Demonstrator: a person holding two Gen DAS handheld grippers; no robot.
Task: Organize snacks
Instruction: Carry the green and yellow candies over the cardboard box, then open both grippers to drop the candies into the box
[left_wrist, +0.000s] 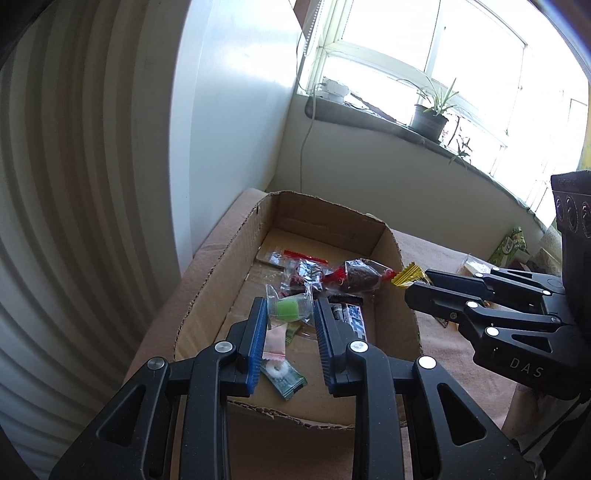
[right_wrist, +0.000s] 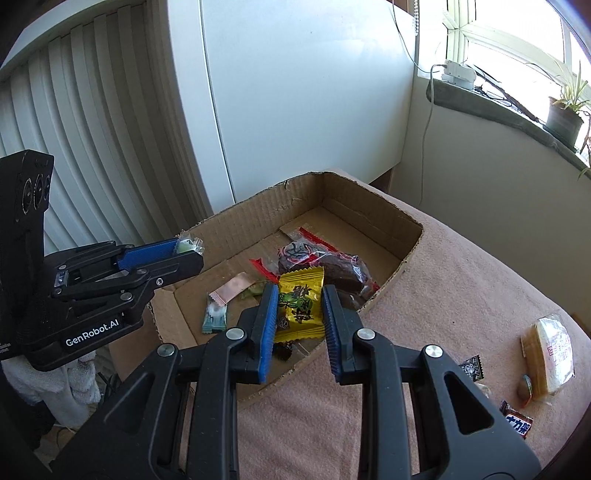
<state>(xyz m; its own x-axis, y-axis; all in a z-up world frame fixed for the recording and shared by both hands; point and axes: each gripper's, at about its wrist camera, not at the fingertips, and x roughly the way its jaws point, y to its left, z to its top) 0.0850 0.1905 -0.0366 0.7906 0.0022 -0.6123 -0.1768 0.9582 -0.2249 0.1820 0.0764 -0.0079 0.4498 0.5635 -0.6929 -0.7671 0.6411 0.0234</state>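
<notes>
Right wrist view, right tool (right_wrist: 300, 314) clamping yellow packet (right_wrist: 301, 306) over cardboard box (right_wrist: 369, 216) of snacks, left tool (left_wrist: 290, 314) gripping green candy (left_wrist: 289, 309)

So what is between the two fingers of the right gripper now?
In the right wrist view, a yellow snack packet sits between the right gripper's fingers, held above the cardboard box.

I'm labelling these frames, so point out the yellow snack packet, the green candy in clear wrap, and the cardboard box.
yellow snack packet (right_wrist: 300, 304), right wrist view, printed front.
green candy (left_wrist: 288, 309), left wrist view, the green sweet inside its wrapper.
cardboard box (right_wrist: 373, 212), right wrist view, far inner wall.
</notes>
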